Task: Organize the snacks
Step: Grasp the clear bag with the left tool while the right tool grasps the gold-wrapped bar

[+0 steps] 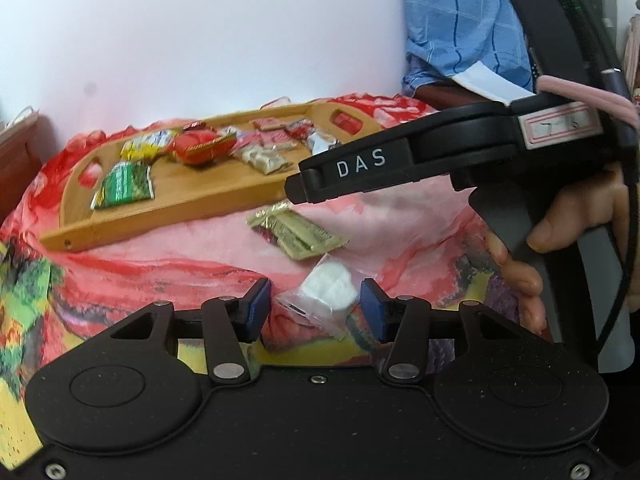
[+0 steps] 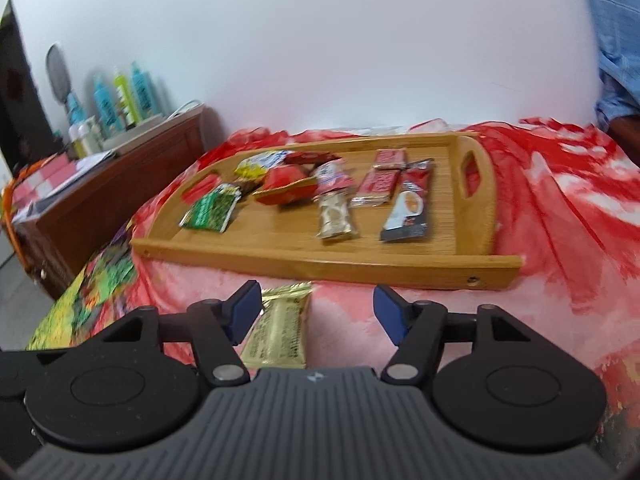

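Note:
A wooden tray (image 1: 168,210) (image 2: 320,264) lies on a red bedspread and holds several snack packets, among them a green one (image 1: 124,186) (image 2: 210,210) and a red one (image 1: 202,146) (image 2: 286,186). A gold packet (image 1: 298,232) (image 2: 278,330) lies on the bedspread in front of the tray. A clear packet with a white snack (image 1: 326,290) lies nearer. My left gripper (image 1: 316,310) is open, its blue pads either side of the white packet. My right gripper (image 2: 316,314) is open over the gold packet and also shows in the left wrist view (image 1: 296,192).
A wooden cabinet (image 2: 120,180) with several bottles (image 2: 120,100) stands to the left of the bed. A white wall is behind. A person in a blue shirt (image 1: 460,20) stands at the right.

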Available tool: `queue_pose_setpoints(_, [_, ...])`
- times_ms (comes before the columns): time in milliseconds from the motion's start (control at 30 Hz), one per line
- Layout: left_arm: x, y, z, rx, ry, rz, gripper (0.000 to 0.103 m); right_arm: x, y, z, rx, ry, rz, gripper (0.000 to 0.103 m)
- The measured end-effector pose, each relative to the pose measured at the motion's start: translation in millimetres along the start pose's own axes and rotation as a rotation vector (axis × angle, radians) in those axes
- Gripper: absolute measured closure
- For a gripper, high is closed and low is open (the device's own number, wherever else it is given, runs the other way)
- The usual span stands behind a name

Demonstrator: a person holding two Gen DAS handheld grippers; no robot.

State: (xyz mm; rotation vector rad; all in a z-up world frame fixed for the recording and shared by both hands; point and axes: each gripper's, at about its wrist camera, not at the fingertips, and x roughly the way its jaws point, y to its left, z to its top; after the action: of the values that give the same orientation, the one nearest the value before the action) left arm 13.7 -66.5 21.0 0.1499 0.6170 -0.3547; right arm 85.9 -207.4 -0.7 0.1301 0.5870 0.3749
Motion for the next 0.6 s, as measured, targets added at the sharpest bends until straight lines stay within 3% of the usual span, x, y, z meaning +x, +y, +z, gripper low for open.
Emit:
queue_pose_setpoints(233, [-11.3, -10.2, 0.4, 0.072, -0.043, 0.002, 0.050, 0.9, -6.8, 1.2, 0.041, -0.002, -0.023, 0.031])
queue_pose_setpoints(333, [-0.7, -13.2, 0.3, 0.106, -0.007, -0.005, 0.052, 2.5, -6.8, 0.7, 0.044, 0.005, -0.029, 0.031])
queue_pose_setpoints(433, [12.8, -9.4, 3.3, 0.059, 0.051, -0.013, 0.057, 2.7, -6.9, 0.1, 0.044, 0.008, -0.032, 0.031])
queue_pose_setpoints(533, [16.8, -2.6, 3.5, 0.001, 0.075, -0.040, 0.066, 4.0, -7.8, 0.2, 0.051, 0.011, -0.032, 0.031])
queue_pose_setpoints(600, [14.4, 1.5, 3.2, -0.018, 0.073, -0.047, 0.068, 4.3, -7.7, 0.3, 0.053, 0.012, -0.027, 0.031])
